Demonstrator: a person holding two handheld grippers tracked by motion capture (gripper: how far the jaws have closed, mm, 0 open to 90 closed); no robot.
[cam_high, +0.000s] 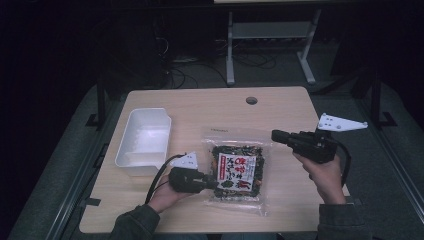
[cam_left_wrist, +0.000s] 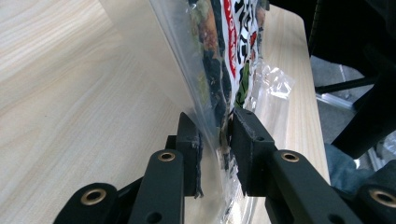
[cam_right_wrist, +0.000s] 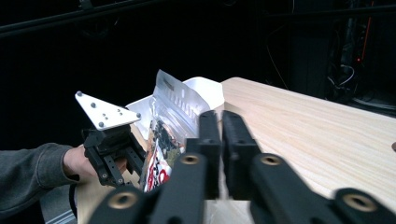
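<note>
My left claw (cam_high: 212, 183) was clamped on the left edge of the clear plastic snack bag with the red-and-white label (cam_high: 237, 172), jaws pinching the film w/ the dark contents just beyond the pads. In the left claw's view the bag (cam_left_wrist: 219, 60) rose steeply from the jaws, so that edge was prob. lifted off the light wooden tabletop (cam_high: 210, 107) already, though from above the bag looked nearly flat; I couldn't say how much of it was clear of the wood.

My right claw (cam_high: 276, 135) hung above the tabletop to the right of the bag, jaws pressed together on nothing, well apart from it. From that claw (cam_right_wrist: 219, 121) I saw the bag (cam_right_wrist: 170, 123) tilted up, w/ the left claw (cam_right_wrist: 114, 149) at its side and the white rectangular plastic tub (cam_right_wrist: 205, 88) behind.

The tub (cam_high: 145, 140) sat empty near the tabletop's left edge, just left of my left hand.

Progress, as I judged it: grip made, lift barely begun. Still to do: raise the bag fully, carry it left over the tub's rim, set it inside, let go. The right claw had no share yet; it might have been needed to steady the floppy far end.
</note>
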